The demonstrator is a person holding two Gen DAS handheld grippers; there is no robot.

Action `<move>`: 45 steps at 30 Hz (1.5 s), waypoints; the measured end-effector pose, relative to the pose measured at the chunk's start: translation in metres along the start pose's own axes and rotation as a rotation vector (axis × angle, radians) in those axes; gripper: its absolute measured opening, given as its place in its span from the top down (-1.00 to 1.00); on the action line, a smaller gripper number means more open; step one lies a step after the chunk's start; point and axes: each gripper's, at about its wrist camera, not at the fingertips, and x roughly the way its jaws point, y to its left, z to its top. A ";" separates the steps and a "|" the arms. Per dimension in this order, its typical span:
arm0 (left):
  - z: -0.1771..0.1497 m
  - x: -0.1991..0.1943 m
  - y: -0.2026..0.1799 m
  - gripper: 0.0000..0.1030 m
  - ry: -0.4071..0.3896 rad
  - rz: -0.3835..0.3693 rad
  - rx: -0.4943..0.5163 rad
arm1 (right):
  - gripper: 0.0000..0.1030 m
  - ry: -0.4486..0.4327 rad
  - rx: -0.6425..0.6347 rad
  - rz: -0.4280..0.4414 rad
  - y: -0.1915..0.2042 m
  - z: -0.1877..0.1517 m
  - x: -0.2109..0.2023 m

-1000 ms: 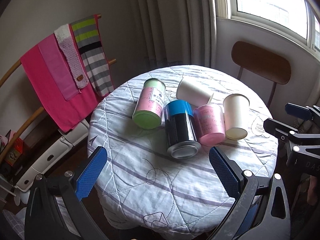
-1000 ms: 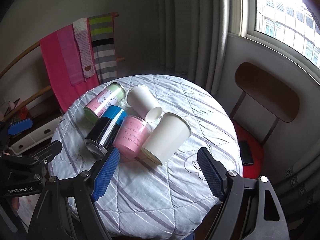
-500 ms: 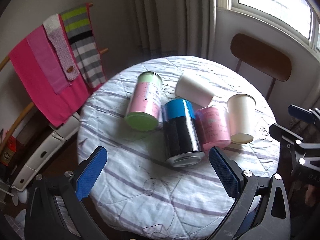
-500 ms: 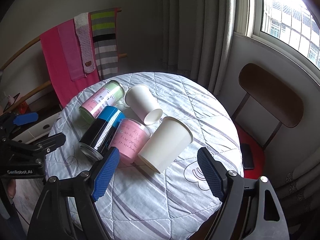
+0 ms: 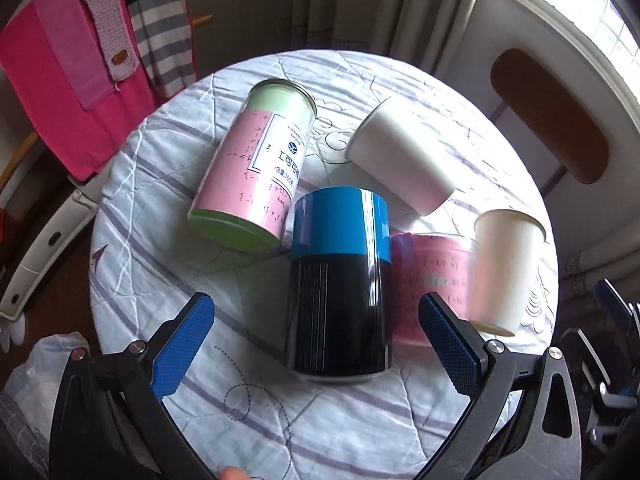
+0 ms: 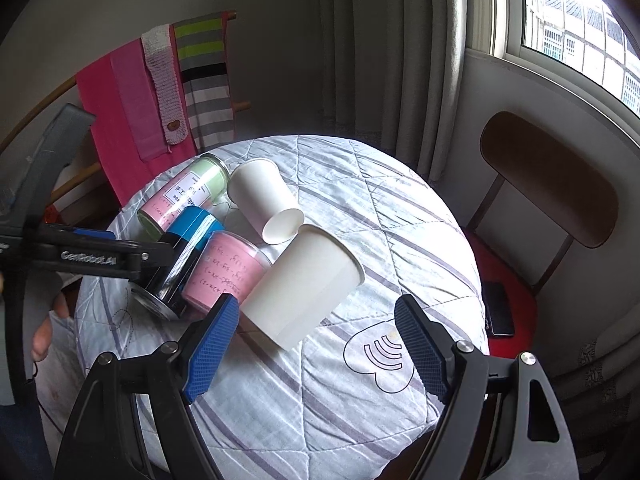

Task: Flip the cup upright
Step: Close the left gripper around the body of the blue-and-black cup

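Several containers lie on their sides on a round table with a striped quilted cloth (image 5: 312, 420). A black can with a blue lid (image 5: 340, 280) lies in the middle, right in front of my open left gripper (image 5: 316, 344). Beside it lie a pink cup (image 5: 430, 276), a white paper cup (image 5: 504, 268), another white paper cup (image 5: 400, 156) and a pink-and-green can (image 5: 256, 168). My open right gripper (image 6: 316, 344) hovers just short of the nearer white cup (image 6: 304, 284). The pink cup (image 6: 224, 268) lies left of that white cup.
A wooden chair (image 6: 548, 176) with a red seat and a dark phone (image 6: 498, 308) stands right of the table. A rack with pink and striped cloths (image 5: 80, 52) stands behind on the left. Curtains and a window (image 6: 580, 16) are at the back.
My left gripper has moved forward and down toward the black can, which now looms large between its fingers. My right gripper has come slightly closer to the white cup. Both stay open.
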 end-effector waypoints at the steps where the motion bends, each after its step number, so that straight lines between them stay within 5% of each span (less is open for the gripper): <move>1: 0.002 0.004 -0.001 -1.00 0.010 0.017 0.001 | -0.58 0.000 0.001 0.004 -0.002 0.000 0.001; 20: 0.021 0.051 -0.001 -0.99 0.107 0.014 -0.036 | -0.58 -0.005 0.017 0.044 -0.016 -0.006 0.010; 30: 0.014 0.040 0.001 -0.54 0.106 -0.065 -0.021 | -0.58 0.000 0.017 0.041 -0.011 -0.005 0.016; 45: 0.003 0.038 -0.001 -0.32 0.109 -0.107 0.012 | -0.58 -0.004 0.008 0.029 -0.001 -0.004 0.010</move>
